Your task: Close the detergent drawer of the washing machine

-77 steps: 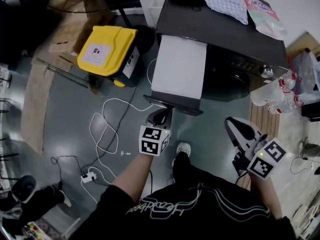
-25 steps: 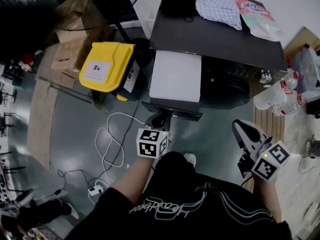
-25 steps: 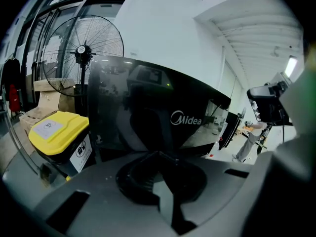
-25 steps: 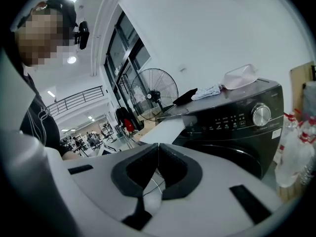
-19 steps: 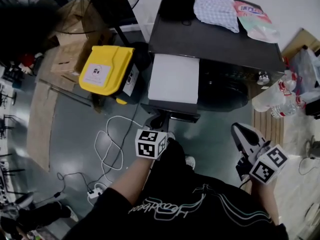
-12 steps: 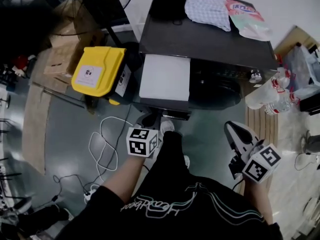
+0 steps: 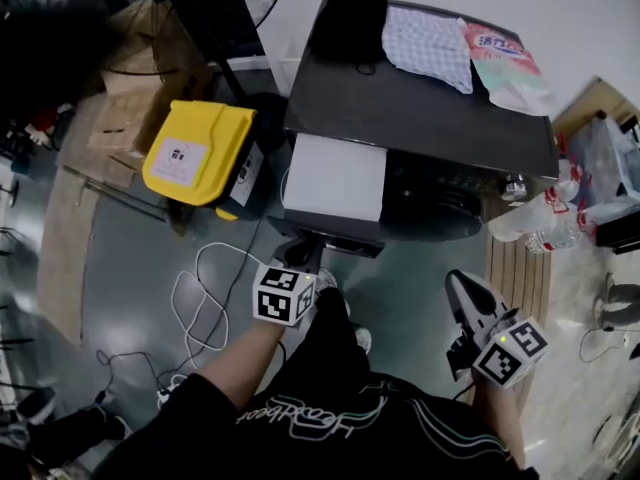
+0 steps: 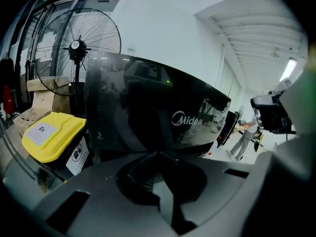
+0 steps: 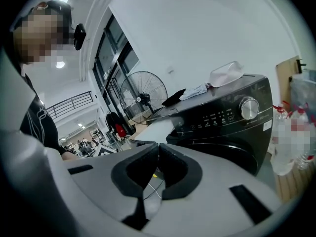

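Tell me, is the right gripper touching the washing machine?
Apart. The head view shows bare floor between the right gripper and the washing machine.

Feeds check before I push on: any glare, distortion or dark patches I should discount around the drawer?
Left gripper view: the glossy black front of the detergent drawer mirrors the room, so its surface reads poorly; heavy fisheye bend, black corners. Right gripper view: evenly lit, washing machine sharp but curved by the lens. Head view: drawer top bright and clear; the top-left corner falls into shadow.

light: bright, even | edges: fisheye warp, dark vignette | near parts soft
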The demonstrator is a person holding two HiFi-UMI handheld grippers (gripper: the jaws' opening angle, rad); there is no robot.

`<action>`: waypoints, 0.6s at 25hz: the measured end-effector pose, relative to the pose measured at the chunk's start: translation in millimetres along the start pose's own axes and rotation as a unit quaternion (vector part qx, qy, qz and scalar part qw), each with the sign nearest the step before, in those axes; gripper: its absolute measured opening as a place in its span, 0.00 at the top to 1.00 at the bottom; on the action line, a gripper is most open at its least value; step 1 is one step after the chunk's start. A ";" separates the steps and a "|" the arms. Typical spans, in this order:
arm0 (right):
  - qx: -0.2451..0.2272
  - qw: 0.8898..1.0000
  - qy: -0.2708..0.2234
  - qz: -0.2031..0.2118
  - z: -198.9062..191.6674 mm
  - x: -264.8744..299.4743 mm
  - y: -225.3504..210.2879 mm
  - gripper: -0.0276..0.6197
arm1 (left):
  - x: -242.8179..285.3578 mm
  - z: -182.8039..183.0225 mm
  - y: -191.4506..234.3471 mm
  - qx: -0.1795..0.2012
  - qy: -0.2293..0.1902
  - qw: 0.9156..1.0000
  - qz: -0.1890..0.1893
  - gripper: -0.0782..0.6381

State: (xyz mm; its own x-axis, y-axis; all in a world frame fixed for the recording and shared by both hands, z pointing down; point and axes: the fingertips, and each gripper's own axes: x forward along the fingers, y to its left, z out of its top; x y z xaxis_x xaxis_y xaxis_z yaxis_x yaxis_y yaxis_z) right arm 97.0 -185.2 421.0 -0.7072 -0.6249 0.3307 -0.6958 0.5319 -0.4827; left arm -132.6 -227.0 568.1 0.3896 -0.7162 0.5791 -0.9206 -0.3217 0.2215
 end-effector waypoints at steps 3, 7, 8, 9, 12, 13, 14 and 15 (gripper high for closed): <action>0.020 1.000 -0.016 0.004 6.7 4.1 -4.0 0.91 | 5.1 4.9 3.8 0.000 0.003 1.000 0.004 0.86; 0.036 0.999 -0.032 0.004 13.3 5.0 -10.8 0.91 | 12.9 12.0 6.8 0.002 0.007 1.000 0.004 0.86; 0.037 0.999 -0.032 0.002 13.7 5.7 -13.0 0.91 | 15.1 14.4 7.6 0.002 0.007 1.000 0.005 0.86; 0.037 0.999 -0.031 0.001 13.6 6.4 -15.0 0.91 | 17.1 16.5 8.1 0.002 0.008 1.000 0.005 0.86; 0.038 0.999 -0.027 0.000 12.7 7.4 -17.1 0.91 | 21.2 19.2 8.5 -0.001 0.007 1.000 0.005 0.86; 0.037 0.999 -0.029 -0.001 13.6 7.5 -17.8 0.91 | 23.1 20.8 8.9 -0.002 0.007 1.000 0.005 0.86; 0.035 0.999 -0.031 -0.003 14.6 7.8 -18.8 0.91 | 25.3 23.1 9.4 -0.002 0.006 1.000 0.005 0.86; 0.032 0.999 -0.031 -0.006 15.0 7.9 -20.2 0.91 | 27.3 25.2 10.1 -0.002 0.005 1.000 0.006 0.86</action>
State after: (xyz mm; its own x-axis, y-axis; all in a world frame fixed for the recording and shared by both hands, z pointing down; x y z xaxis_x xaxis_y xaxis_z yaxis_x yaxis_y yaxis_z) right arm 107.4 -209.5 421.2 -0.6879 -0.6667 0.2869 -0.6935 0.4871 -0.5309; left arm -130.5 -265.4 566.4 0.3788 -0.7141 0.5887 -0.9251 -0.3110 0.2180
